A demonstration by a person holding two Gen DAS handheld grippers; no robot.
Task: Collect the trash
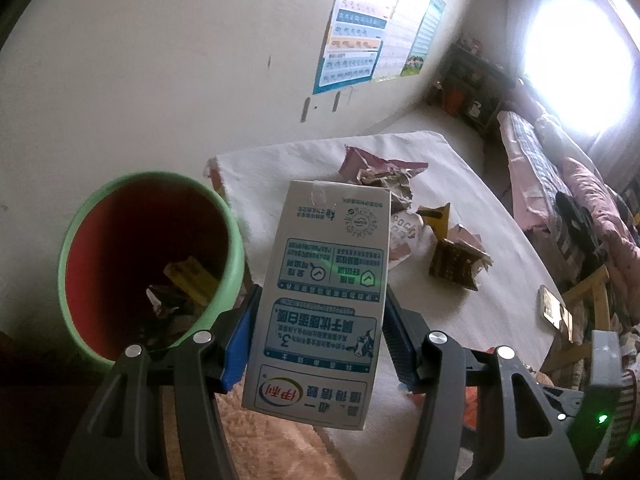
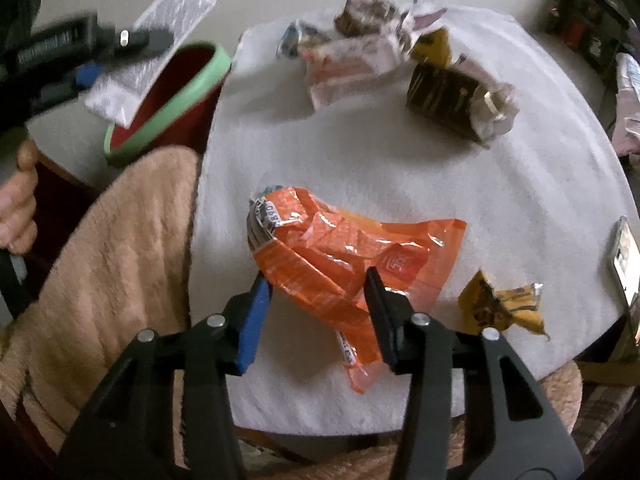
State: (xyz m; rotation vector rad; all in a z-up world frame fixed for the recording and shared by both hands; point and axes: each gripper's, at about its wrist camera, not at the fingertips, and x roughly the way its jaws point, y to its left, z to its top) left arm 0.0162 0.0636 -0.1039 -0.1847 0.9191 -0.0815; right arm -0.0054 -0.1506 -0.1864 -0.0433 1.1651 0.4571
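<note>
One milk carton (image 1: 324, 300), Pocky wrapper (image 1: 406, 236)

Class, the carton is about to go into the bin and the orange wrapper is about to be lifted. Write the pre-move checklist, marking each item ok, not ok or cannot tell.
1. Left gripper clamps the milk carton on both sides: ok.
2. Carton directly over the bin mouth: not ok in the left wrist view, where it hangs beside the green rim, over the table edge.
3. Bin has room: ok, only a few scraps lie at the bottom.
4. Right gripper straddles the orange wrapper: ok.
5. Right pads gripping firmly: cannot tell; they touch the crumpled film.
6. Phone clear of the right gripper: ok, at the table's far edge.
</note>
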